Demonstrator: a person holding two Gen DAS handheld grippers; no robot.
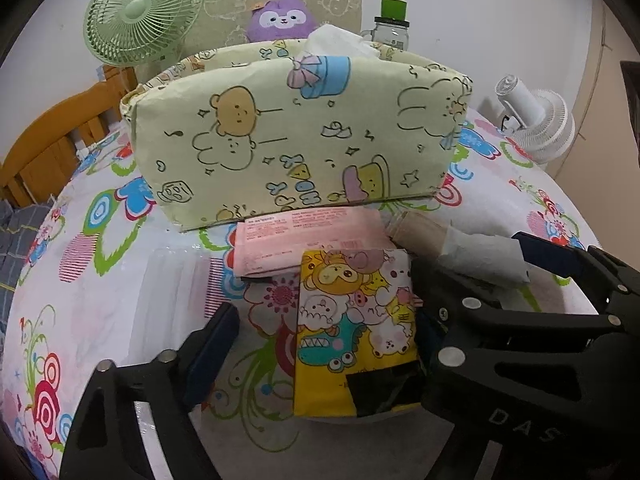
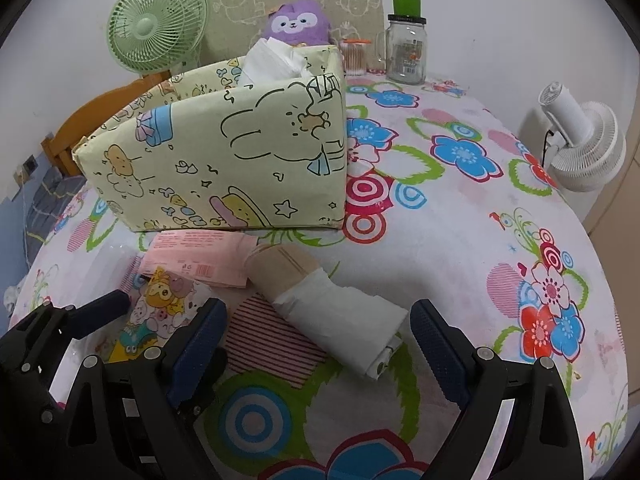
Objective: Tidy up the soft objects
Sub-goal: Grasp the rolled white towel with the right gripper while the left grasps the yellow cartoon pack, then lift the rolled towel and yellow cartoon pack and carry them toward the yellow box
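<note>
A: What are the fingers doing?
B: The left gripper's [image 1: 320, 344] fingers are spread, the cartoon tissue pack [image 1: 356, 324] between them unpinched. The right gripper's [image 2: 316, 340] are spread around the white paper roll [image 2: 340, 316].
A: And beyond?
B: A pink wipes pack [image 1: 296, 236], then the cartoon-print storage box [image 1: 296, 136], mid-worktop [image 2: 460, 240].

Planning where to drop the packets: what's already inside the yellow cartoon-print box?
White tissue sticks up out of the yellow cartoon-print box toward its back. An inner divider wall shows too. The front wall hides everything lower down, so the bottom cannot be seen.
</note>
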